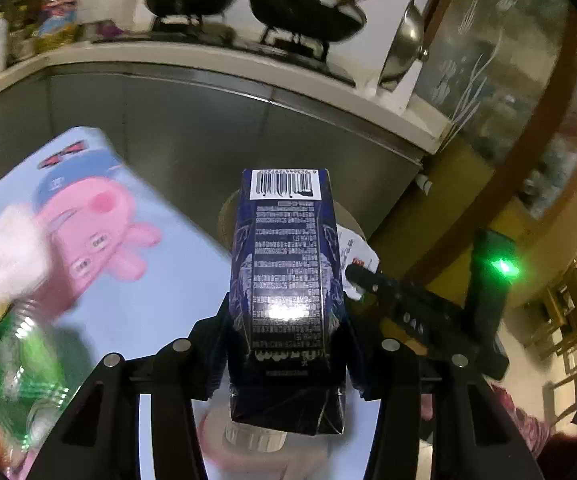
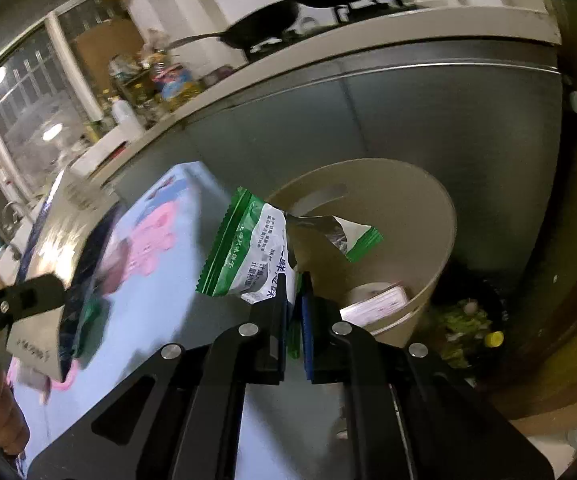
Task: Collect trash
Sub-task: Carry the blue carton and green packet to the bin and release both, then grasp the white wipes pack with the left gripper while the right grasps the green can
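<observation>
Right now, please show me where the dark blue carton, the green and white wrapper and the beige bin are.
dark blue carton (image 1: pixel 288 280): left wrist view, printed side panel.
green and white wrapper (image 2: pixel 248 256): right wrist view, white printed middle.
beige bin (image 2: pixel 420 216): right wrist view, inner wall.

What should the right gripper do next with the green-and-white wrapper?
Probably carry it a little further over the round beige bin and open. The right gripper pinches the green-and-white plastic wrapper just short of the rim, and other trash already lies inside.
</observation>
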### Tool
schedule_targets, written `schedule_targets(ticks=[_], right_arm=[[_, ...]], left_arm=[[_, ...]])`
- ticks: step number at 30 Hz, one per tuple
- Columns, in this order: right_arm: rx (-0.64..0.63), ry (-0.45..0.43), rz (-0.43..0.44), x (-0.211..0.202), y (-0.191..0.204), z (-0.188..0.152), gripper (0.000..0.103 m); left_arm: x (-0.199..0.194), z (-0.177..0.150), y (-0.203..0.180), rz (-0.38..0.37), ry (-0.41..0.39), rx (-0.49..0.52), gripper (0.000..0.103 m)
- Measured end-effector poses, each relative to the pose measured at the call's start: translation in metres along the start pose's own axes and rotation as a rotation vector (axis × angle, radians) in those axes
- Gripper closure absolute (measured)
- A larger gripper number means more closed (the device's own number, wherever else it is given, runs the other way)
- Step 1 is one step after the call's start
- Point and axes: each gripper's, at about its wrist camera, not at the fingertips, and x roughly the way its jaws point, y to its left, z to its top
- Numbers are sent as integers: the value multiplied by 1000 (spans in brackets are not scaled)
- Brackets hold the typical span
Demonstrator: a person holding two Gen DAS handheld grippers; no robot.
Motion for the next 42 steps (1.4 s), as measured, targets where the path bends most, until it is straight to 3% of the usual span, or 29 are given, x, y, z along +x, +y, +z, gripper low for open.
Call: schedule_targets(ticks=[2, 3, 4, 5, 6, 9, 14, 18, 24, 28, 36, 38, 40, 42], right_arm=[[-3, 5, -17, 7, -7, 4, 93], [-1, 13, -22, 11, -9, 6, 82], [9, 12, -26, 14, -12, 7, 64], [17, 3, -28, 15, -14, 8, 55], [24, -11, -35, 14, -15, 8, 49], [29, -40, -35, 9, -16, 6, 49], [48, -81, -17, -8, -14, -2, 49], [40, -108, 29, -24, 5, -11, 49], [-22, -60, 125, -28, 57, -32, 49], [-91, 3, 190, -21, 104, -52, 49], [-241, 99, 280, -6, 189, -86, 49], [-254, 126, 315, 1, 205, -86, 49], [-230, 147, 350, 9, 216, -82, 41], [-184, 164, 369, 17, 219, -74, 41]], left_arm=[[27, 14, -6, -1, 34, 14, 54], [42, 21, -9, 17, 48, 19, 44], [53, 24, -10, 42, 53, 20, 35], [64, 29, -11, 82, 48, 19, 24], [65, 28, -12, 104, 40, 18, 25], [64, 31, -5, 127, 32, -22, 26], [22, 14, 5, 144, -42, -41, 26], [-22, -26, 9, 176, -81, -18, 26], [-89, -91, 24, 250, -137, -36, 26], [-137, -136, 56, 294, -156, -141, 26], [-232, -194, 139, 498, -286, -434, 27], [-236, -198, 161, 531, -275, -508, 27], [-235, -201, 175, 520, -276, -554, 27], [-228, -201, 186, 520, -262, -583, 27]])
